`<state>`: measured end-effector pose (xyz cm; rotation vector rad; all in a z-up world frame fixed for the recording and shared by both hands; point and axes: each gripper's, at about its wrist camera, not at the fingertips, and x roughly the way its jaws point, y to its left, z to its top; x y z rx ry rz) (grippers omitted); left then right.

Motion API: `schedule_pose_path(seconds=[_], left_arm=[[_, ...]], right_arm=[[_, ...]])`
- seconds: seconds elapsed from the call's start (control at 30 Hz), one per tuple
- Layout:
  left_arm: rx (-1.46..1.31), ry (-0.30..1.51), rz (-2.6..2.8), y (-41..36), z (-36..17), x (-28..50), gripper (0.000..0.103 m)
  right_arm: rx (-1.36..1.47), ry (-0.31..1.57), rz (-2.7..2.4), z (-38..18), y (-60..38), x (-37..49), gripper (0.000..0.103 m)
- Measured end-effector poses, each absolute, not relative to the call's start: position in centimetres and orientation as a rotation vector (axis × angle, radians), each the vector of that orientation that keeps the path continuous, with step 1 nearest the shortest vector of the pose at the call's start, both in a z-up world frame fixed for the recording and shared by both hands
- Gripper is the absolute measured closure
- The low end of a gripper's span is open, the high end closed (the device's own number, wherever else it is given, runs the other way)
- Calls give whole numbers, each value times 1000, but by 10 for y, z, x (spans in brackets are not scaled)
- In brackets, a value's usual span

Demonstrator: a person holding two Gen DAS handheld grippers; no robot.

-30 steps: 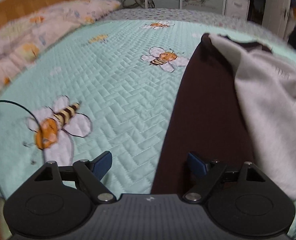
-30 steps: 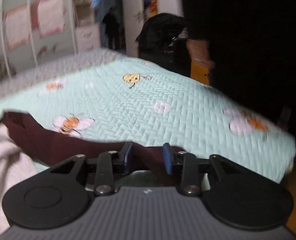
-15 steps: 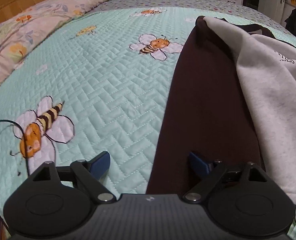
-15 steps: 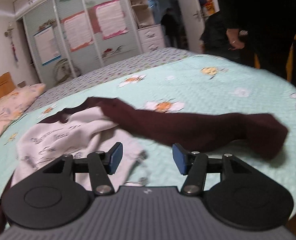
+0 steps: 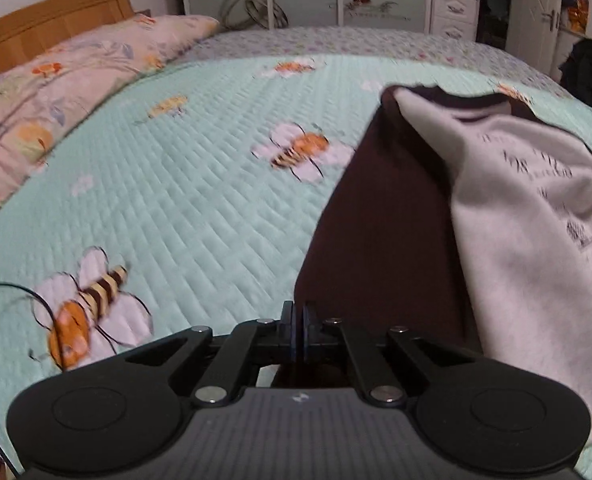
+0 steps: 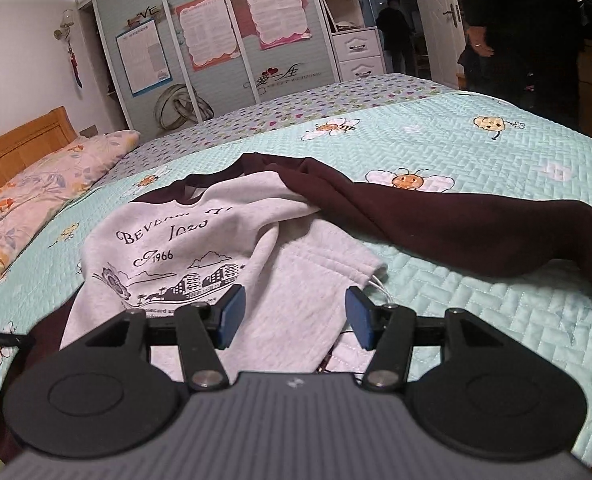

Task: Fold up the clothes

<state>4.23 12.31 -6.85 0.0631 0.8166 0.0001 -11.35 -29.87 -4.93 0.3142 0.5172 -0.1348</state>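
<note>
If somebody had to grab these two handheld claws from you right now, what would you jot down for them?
Left gripper: shut, its tips at the near edge of the dark maroon sleeve; whether cloth is pinched I cannot tell.
Right gripper: open, holding nothing, above the grey hem.
Things: grey printed sweatshirt with maroon sleeves lies rumpled on the mint bee-patterned quilt; the other maroon sleeve is stretched out to the right in the right wrist view.
Done: no fold shows.
Left: smooth the body, fold both sleeves in, fold up the hem.

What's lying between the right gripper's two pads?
In the right wrist view, the sweatshirt's grey hem lies between the right gripper's open pads, untouched.
</note>
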Motion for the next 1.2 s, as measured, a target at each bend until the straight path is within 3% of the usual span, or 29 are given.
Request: schedule_pose_path(seconds=[0.23,0.47,0.57,0.6,0.7,0.83,1.0,1.2], left_arm=[[129,767,126,136,-44,62,101],[264,558,412,159,18,122,100],[214,607,381,160,31,140,98],[207,610,326,151,30,132,98],[199,628,153,121,23,102,84],[147,712,-38,82,-7,48,82],[-123,752,-115,78,-28,1,78],[40,804,-124,44,-47,-3,72]], right_arm=[[316,540,-149,-56,-301,-114,46],[314,548,-154,-58,-306,-115,46],[323,571,-117,-62,-303,-112,46],[323,585,-94,-64,-300,-112,45],[324,619,-43,-73,-294,-111,45],[395,636,-77,-84,-306,-114,44],[376,635,-160,-87,-330,-114,43],[371,643,-163,-99,-339,-105,43]])
